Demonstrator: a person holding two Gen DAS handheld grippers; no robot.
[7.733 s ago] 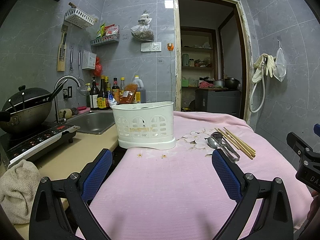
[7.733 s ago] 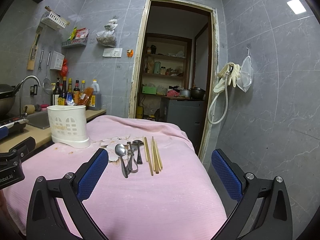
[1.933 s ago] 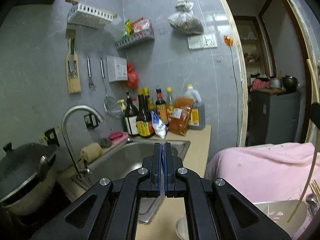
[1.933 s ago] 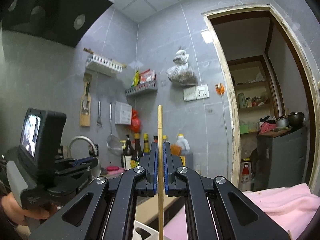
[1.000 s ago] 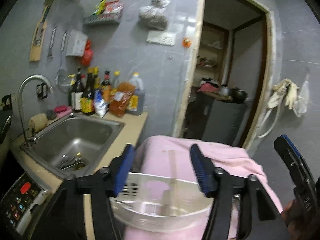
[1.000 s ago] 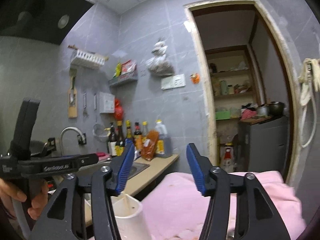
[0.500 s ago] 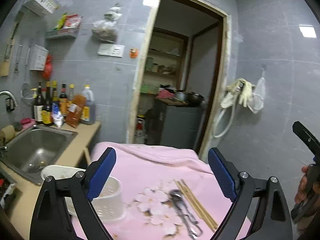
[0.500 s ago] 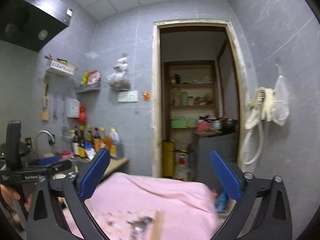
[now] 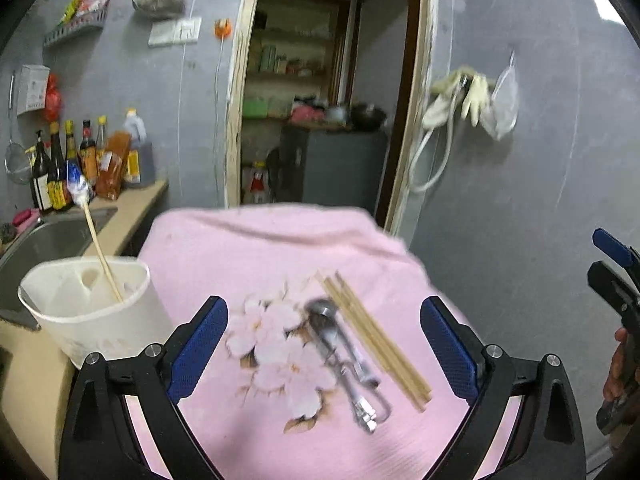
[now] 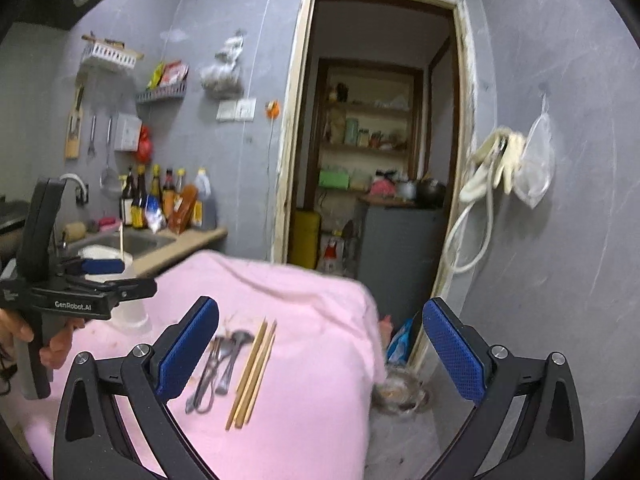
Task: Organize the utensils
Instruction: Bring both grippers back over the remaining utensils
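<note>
While both tools hover over the pink-covered surface, this looks like the gap between two pickups: one chopstick is already leaning in the holder, and everything else is still lying flat on the cloth.

Left fingers are spread about as wide as they go, nothing in them. The spoons sit right between the two pads, and the chopsticks lie just inside the right pad, angled away toward the far edge. The holder is outside the left finger, touching nothing. Right fingers are wide open and empty too; from that side the chopsticks lie just inside the left pad, with the spoons tucked right against it.

My guess for the next move: come down on one piece and pinch it. Tricky bit is that the chopsticks are bunched side by side and touching, so getting a single one means coming in narrow and lined up across the stick, not along it. The spoons look stacked or tangled, hard to tell how many through the blur.

Stuff around: sink and sauce bottles behind the holder, open doorway straight ahead, gloves hanging on the wall. Nothing sits between the fingers and the utensils. The only real crowding is the other tool: the left one shows up just beyond the right tool's left finger, so both going for the same pile could bump.
</note>
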